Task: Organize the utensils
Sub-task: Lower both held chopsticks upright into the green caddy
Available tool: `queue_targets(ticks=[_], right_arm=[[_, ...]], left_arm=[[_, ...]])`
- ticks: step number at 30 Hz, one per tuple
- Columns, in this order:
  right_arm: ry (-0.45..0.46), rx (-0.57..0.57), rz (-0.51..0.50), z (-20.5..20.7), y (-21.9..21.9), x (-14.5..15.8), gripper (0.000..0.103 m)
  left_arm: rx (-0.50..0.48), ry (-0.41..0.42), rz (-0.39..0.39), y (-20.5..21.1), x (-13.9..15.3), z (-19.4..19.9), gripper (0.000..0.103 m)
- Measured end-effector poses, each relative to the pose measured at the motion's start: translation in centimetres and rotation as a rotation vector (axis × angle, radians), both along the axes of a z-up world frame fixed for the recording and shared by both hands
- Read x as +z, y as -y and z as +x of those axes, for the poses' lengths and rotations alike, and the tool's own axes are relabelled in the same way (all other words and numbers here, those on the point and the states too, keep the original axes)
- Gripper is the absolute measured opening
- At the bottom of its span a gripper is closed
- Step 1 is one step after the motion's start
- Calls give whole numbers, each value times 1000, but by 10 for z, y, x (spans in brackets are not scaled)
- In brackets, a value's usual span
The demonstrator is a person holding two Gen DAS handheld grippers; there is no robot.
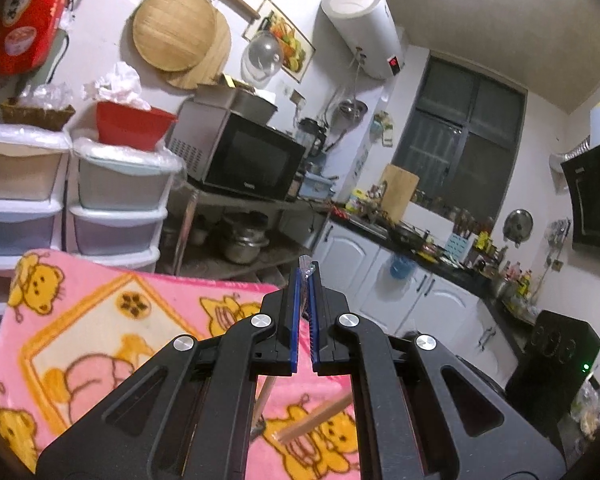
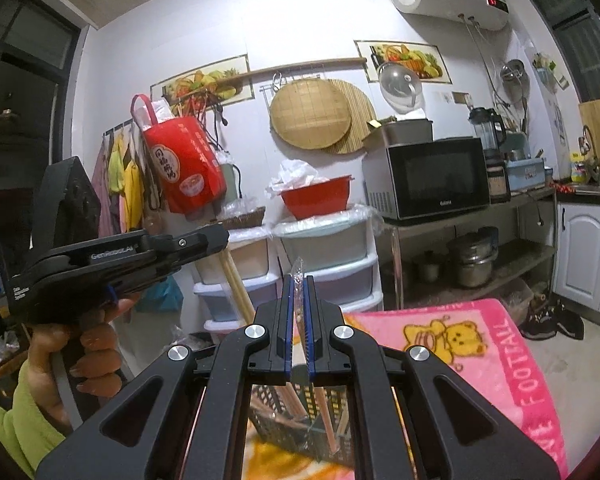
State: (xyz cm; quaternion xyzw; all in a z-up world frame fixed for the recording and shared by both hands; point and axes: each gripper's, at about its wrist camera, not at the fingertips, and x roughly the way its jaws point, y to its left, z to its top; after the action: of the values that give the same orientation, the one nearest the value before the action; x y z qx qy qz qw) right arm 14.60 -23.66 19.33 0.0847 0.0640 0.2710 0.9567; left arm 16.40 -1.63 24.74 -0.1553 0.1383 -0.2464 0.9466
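1. Your left gripper (image 1: 305, 276) is squeezed almost shut on a pair of long wooden chopsticks in a clear plastic sleeve (image 1: 307, 268). The sleeve tip sticks out past the blue pads.
2. Your right gripper (image 2: 299, 280) is squeezed almost shut too, on another wrapped pair of wooden chopsticks (image 2: 298, 270). They hang down under it.
3. The low ends of that pair sit in the dark plastic basket with holes (image 2: 276, 412). More chopsticks already lie in there.
4. The basket rests on the pink fuzzy blanket with yellow bears (image 2: 460, 344).
5. The plastic sleeves are slippery. If you tilt a gripper or loosen it too soon, I think a pair could slide out and miss the basket.
6. Your two grippers are near each other. If you swing one fast, the sticks could bump and tip the basket.
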Motion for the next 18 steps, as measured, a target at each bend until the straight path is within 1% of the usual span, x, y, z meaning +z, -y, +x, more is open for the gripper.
queue_targets(ticks=[5,9,14,18], right_arm=[[18,1,0,9,-6,8,5],[33,4,-7,16,-13,12,5],[33,2,-6,30,-21,14,5],[23,0,-12,41,-27,10,5]], left_arm=[[72,31,9,-12,11,9,2],[122,41,13,-24,14,17,2],[178,34,37,-33,7,28,2],[198,16,52,-36,-5,37,2]])
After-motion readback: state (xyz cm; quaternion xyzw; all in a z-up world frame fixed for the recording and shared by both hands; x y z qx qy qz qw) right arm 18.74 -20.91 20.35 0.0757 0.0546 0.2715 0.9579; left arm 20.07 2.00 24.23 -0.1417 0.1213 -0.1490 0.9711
